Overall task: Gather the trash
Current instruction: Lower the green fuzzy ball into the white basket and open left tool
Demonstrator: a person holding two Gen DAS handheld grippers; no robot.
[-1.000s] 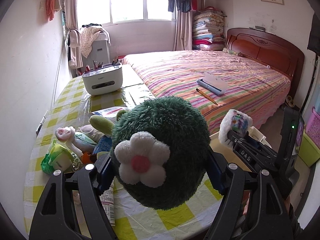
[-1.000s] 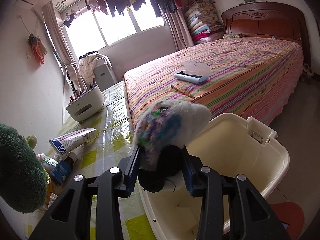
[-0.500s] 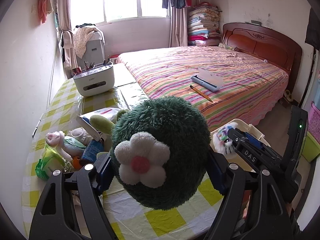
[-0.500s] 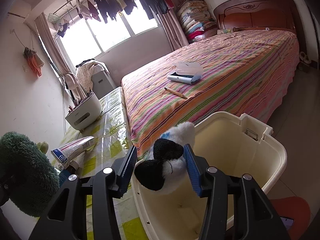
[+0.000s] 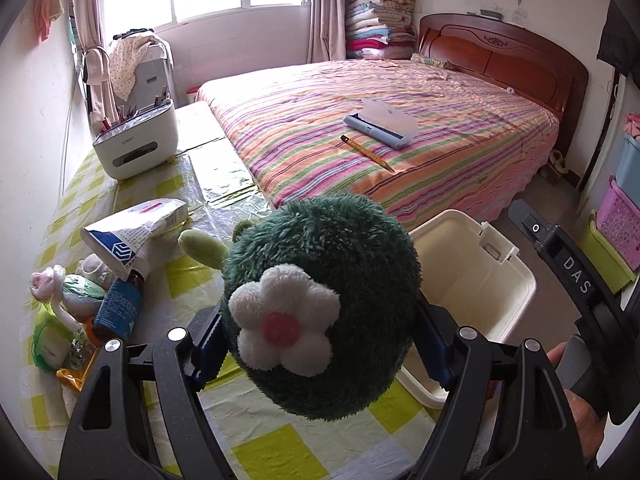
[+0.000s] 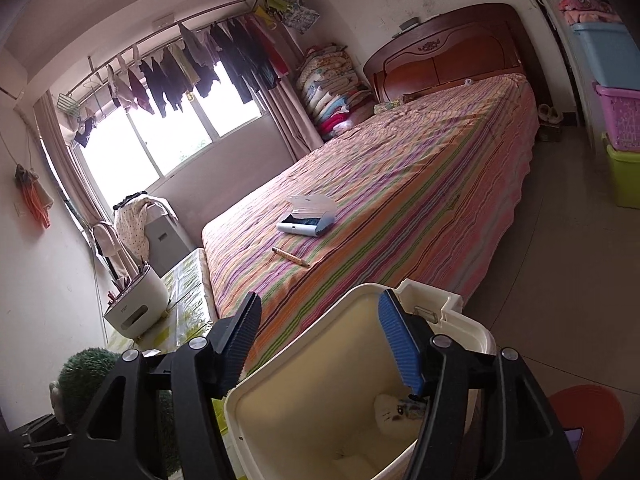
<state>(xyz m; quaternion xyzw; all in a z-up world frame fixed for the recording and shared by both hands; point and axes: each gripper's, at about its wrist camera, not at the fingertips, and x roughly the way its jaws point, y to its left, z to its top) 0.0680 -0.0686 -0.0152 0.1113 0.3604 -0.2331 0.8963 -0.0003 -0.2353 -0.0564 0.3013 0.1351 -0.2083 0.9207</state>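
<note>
My left gripper [image 5: 320,344] is shut on a round dark green plush toy [image 5: 324,304] with a white flower, held above the checked table's edge beside the cream bin [image 5: 472,280]. In the right wrist view my right gripper [image 6: 320,340] hangs over the bin [image 6: 320,408], its jaws opening with nothing between them. A small white plush toy [image 6: 390,410] lies at the bin's bottom. The green plush toy [image 6: 86,376] shows at the lower left there. The right gripper's black body [image 5: 576,280] shows at the right in the left wrist view.
On the yellow checked table [image 5: 280,448] lie a toothpaste tube [image 5: 132,232], a blue bottle [image 5: 118,308], green wrappers [image 5: 48,340] and a white pen holder [image 5: 136,144]. A striped bed [image 5: 400,136] carries a pencil case and pencil. Stacked baskets [image 6: 620,120] stand at right.
The right gripper opened and the white plush toy dropped from it into the bin. The left gripper moved right with the green plush toy, toward the bin.
</note>
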